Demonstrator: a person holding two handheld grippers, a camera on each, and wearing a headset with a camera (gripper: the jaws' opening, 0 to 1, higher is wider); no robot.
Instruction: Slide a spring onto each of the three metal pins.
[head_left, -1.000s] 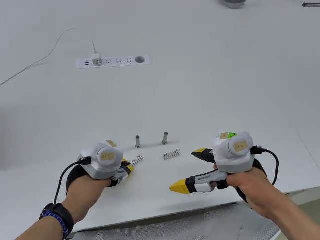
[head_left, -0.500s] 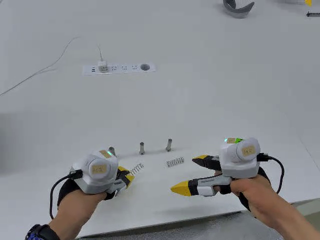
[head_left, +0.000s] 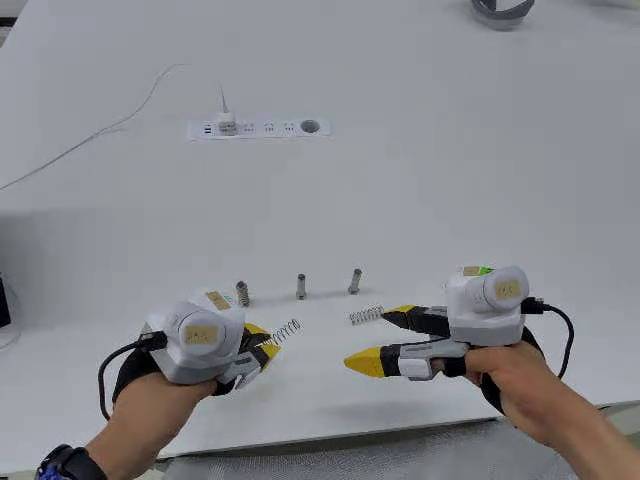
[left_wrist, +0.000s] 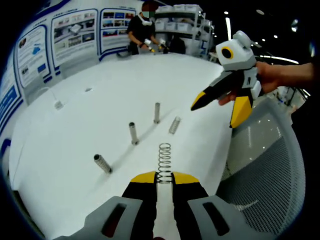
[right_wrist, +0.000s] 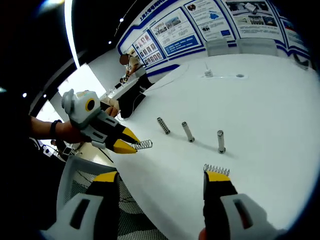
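The left tongs (head_left: 265, 345) are clamped together on one end of the held spring (head_left: 286, 330), which sticks out past the yellow tips towards the far right. The right tongs (head_left: 378, 338) stand wide apart with nothing between them, pointing left from the right side of the scene. Both hover over the near part of the white worktop (head_left: 450, 180). Far back and left of centre lies a white power strip (head_left: 258, 128) with a plug in it, and its cable (head_left: 90, 145) trails off to the left. Three metal pins stand upright in a row just beyond the tongs. The left pin (head_left: 242, 293) has a fitted spring around it, while the middle pin (head_left: 301, 286) and the right pin (head_left: 355, 281) are bare. A loose spring (head_left: 366, 315) lies flat just near of the right pin. It is right beside the far tip of the right tongs, and I cannot tell whether they touch.
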